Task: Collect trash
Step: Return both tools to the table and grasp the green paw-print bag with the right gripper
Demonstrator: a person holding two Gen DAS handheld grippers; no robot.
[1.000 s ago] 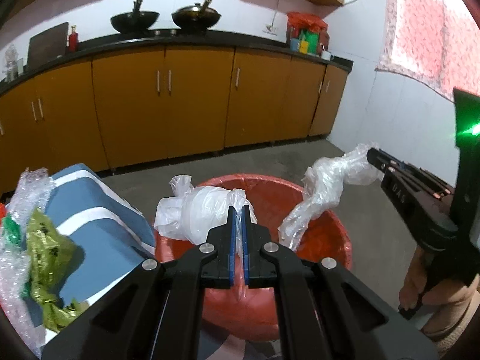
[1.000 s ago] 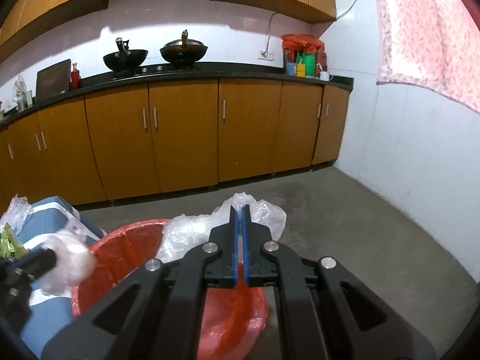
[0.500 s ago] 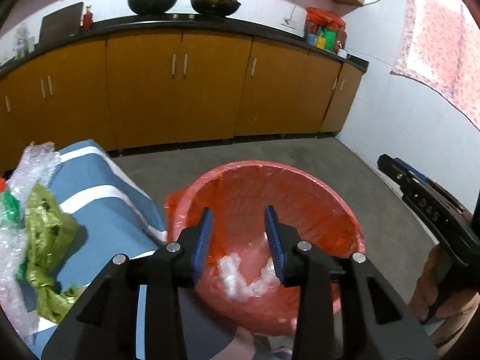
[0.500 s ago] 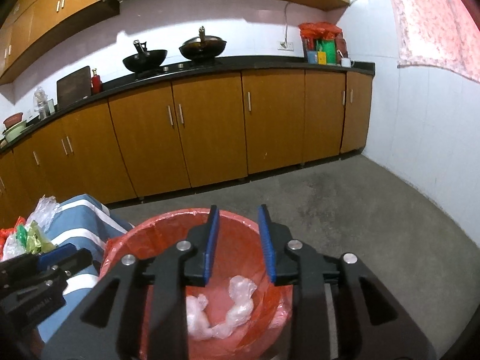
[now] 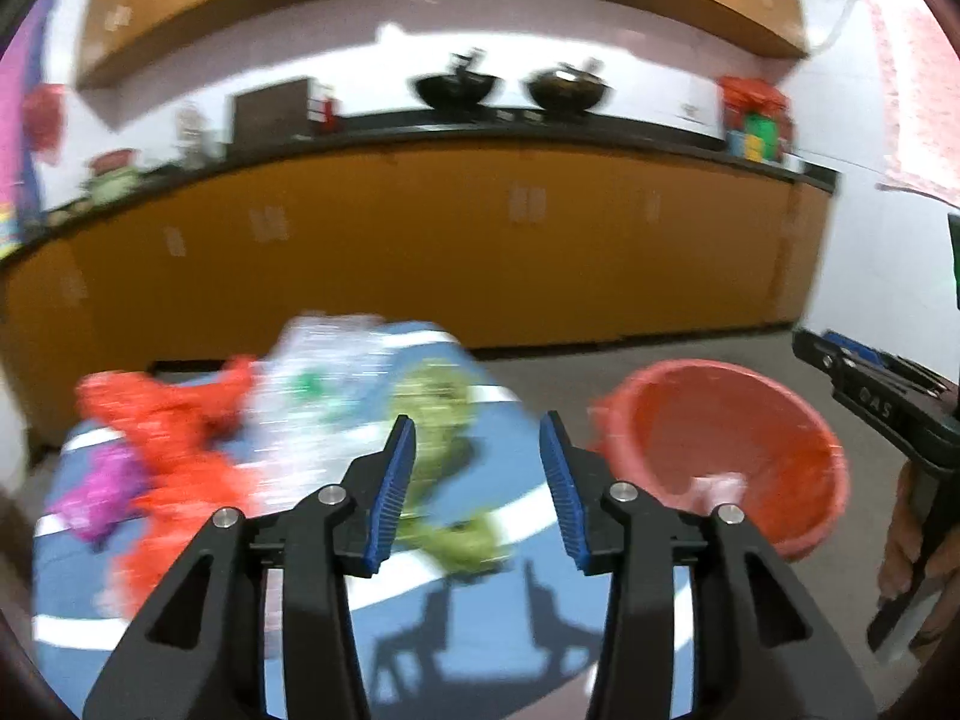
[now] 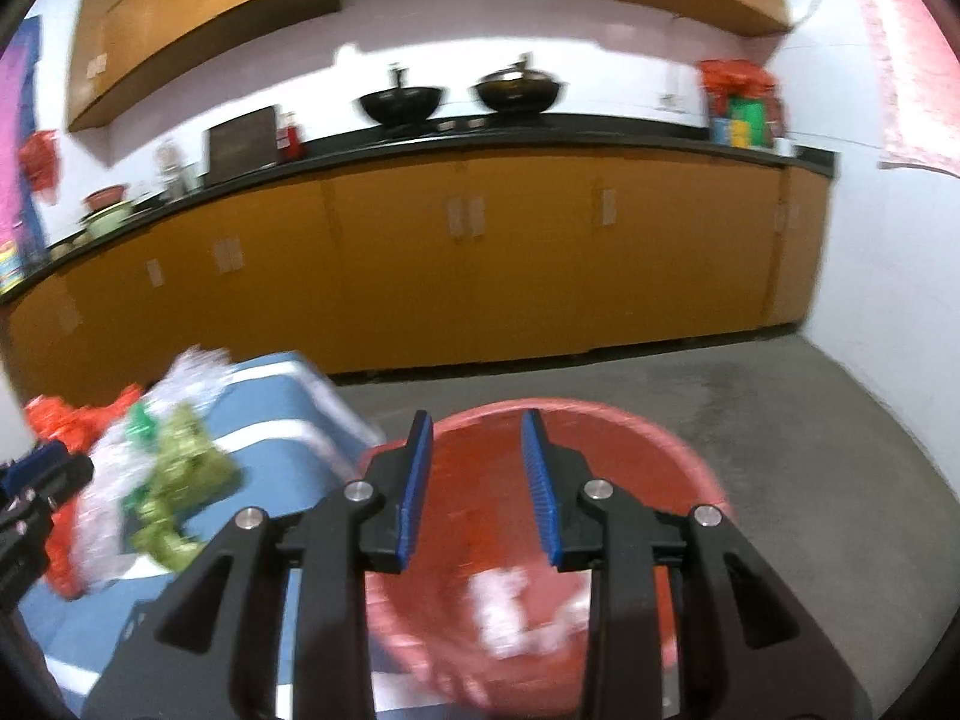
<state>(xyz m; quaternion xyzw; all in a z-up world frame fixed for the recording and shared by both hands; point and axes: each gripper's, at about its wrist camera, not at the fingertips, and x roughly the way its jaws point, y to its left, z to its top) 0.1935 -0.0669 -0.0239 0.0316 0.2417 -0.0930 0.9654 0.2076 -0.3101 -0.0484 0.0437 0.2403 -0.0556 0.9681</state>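
The left tongs [image 5: 477, 462] tilt downward over the blue striped table [image 5: 480, 612], their blue pads spreading with nothing between them. Past their tips lies the trash: a green wrapper [image 5: 438, 414], clear crinkled plastic [image 5: 324, 378], red plastic [image 5: 174, 432] and a purple scrap [image 5: 102, 492], all left of the red bin [image 5: 798, 462]. The right tongs [image 6: 474, 468] also slant down, directly over the bin's mouth, spread and empty. White plastic [image 6: 504, 606] lies at the bin's bottom. A hand [image 5: 912, 546] grips the right tongs' handle, just right of the bin.
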